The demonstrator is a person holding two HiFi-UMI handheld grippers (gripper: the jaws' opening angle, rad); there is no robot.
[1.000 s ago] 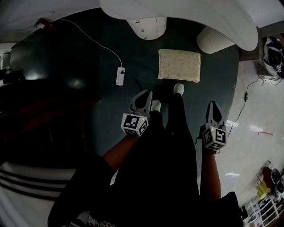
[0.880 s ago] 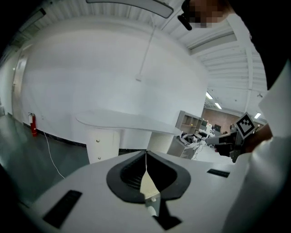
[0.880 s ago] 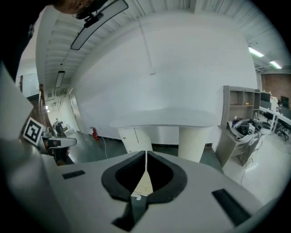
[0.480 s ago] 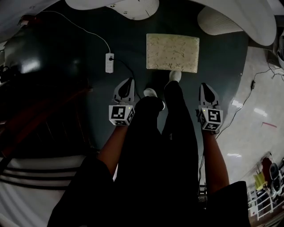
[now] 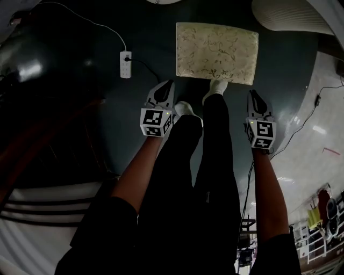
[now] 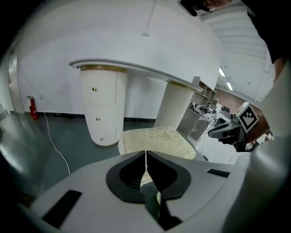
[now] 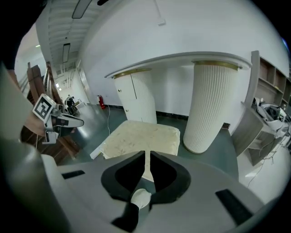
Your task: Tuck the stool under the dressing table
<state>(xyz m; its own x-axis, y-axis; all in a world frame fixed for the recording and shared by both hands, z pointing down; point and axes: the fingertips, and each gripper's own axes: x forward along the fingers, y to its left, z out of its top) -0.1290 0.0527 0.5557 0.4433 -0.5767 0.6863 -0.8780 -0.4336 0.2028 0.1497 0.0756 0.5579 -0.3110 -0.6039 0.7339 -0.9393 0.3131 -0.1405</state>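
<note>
The stool (image 5: 216, 44) is low, with a cream patterned cushion, and stands on the dark floor just ahead of the person's feet. Beyond it the white dressing table (image 5: 293, 15) shows only at the head view's top edge. In the left gripper view the table top (image 6: 136, 69) rests on a smooth pedestal (image 6: 102, 107) and a ribbed one (image 6: 175, 107), with the stool (image 6: 154, 138) in front of them. My left gripper (image 5: 167, 86) is shut and empty, short of the stool's near left corner. My right gripper (image 5: 252, 95) is shut and empty, by its near right corner. Neither touches the stool (image 7: 141, 136).
A white power strip (image 5: 125, 64) with its cable lies on the floor left of the stool. Dark wooden furniture (image 5: 48, 139) fills the left side. To the right is pale glossy floor (image 5: 317, 139) with thin cables. A red fire extinguisher (image 6: 31, 107) stands by the wall.
Both grippers have come down and moved forward toward the stool. The stool now looks larger and nearer, and most of the dressing table has slid out of the top of the head view.
</note>
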